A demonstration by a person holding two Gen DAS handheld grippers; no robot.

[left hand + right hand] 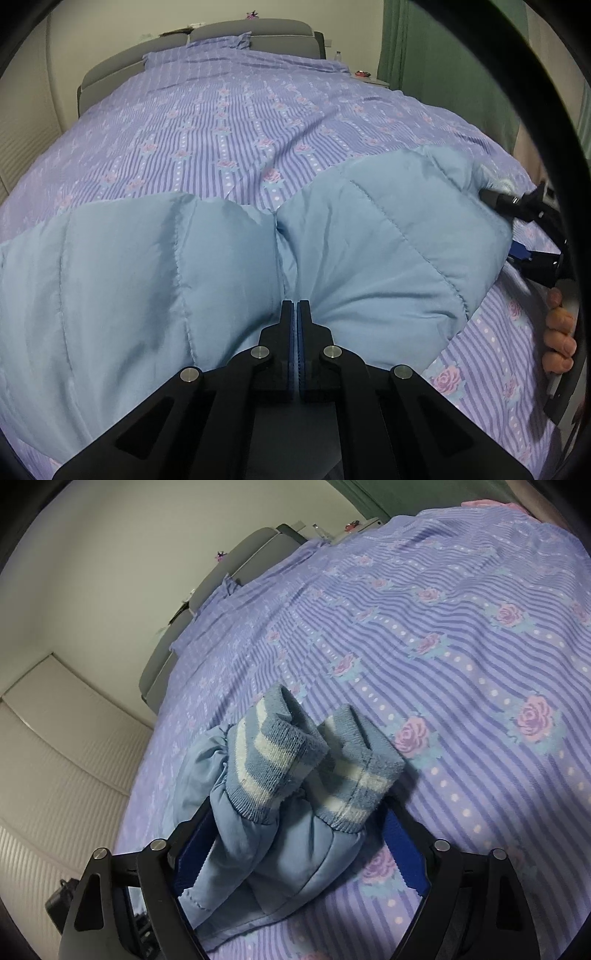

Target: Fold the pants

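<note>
Left tongs [297, 306] pinch the pants [155, 266] — right tongs [295, 834] apparently just bracket both cuffs [314, 760].

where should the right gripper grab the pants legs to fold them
Grip both legs just behind the striped knit cuffs, where the quilted pants fabric gathers narrow. Come from the cuff end, one finger on each side; the right gripper already straddles them there.

You are in a home bedroom: a bed [258, 122] under a purple striped, rose-printed cover fills the view, a grey padded headboard [255, 33] and pillow [218, 42] at its far edge, green curtains [436, 55] at the far right corner.
</note>
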